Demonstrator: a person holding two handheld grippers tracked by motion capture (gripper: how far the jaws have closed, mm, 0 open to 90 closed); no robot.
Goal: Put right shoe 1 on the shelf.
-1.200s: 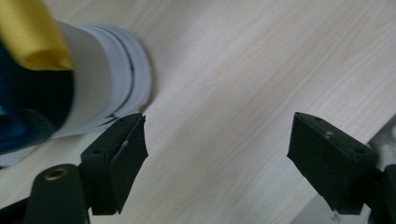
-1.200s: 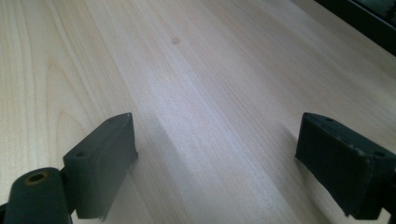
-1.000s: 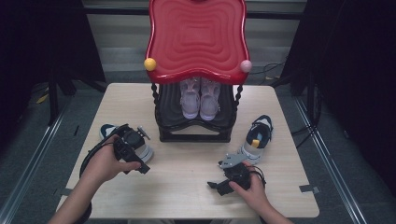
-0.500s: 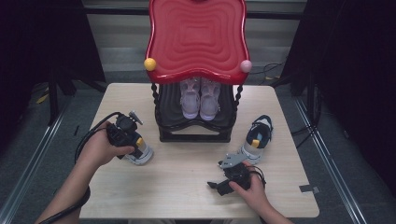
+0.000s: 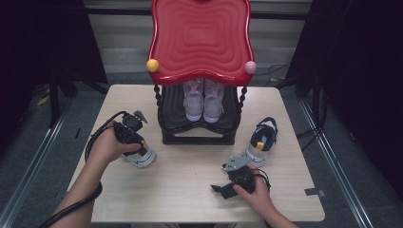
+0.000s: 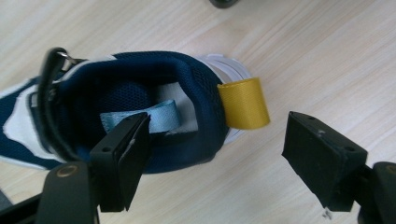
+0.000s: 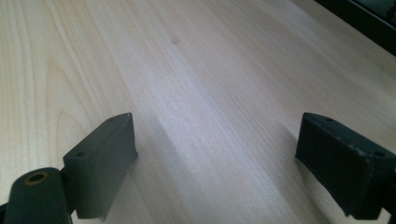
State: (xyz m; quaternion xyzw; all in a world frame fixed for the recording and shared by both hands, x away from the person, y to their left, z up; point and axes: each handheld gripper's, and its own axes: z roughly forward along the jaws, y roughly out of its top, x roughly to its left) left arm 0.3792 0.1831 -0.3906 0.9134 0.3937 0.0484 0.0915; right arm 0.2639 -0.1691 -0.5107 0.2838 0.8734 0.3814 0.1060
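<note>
R gripper (image 5: 219, 188) at 5 o'clock on table (image 5: 190, 199), jaws wide apart over bare wood, nothing held. L gripper (image 6: 217, 140) at 9 o'clock, above navy/white sneaker (image 6: 140, 112); jaws have just been closing a bit, not yet pressing: one jaw inside collar, other outside past yellow heel tab (image 6: 243, 102). Second sneaker (image 5: 261, 141) at 3 o'clock. Red-topped shoe rack (image 5: 199, 71) at 12, pale pair (image 5: 203, 99) inside.

From above your near edge you look forward and down on the table (image 5: 190, 190); each tongs view sits close over the same tabletop.
</note>
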